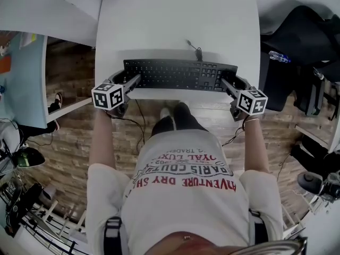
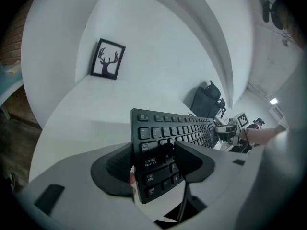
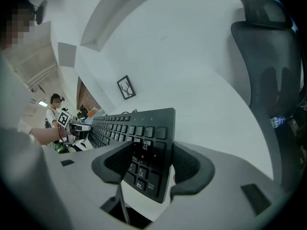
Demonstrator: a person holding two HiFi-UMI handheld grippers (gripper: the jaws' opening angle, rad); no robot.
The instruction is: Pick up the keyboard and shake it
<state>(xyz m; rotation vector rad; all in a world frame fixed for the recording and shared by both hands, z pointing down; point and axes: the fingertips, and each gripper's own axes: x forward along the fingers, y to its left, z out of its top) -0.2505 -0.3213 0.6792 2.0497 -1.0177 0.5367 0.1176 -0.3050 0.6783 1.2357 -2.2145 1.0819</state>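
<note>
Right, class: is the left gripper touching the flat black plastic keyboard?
Touching. In the left gripper view, the left gripper clamps the black keyboard: one pad on its keys, the other behind.

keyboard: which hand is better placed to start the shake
Neither clearly: the left tool and right tool each clamp one end of the black rectangular plastic keyboard. Slight edge left, since the thin black cable leaves nearer the right end.

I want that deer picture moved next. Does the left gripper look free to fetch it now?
Probably not yet: the left gripper is clamped on the keyboard at its left end, the right gripper on the other. Nothing else stands between it and the deer picture.
</note>
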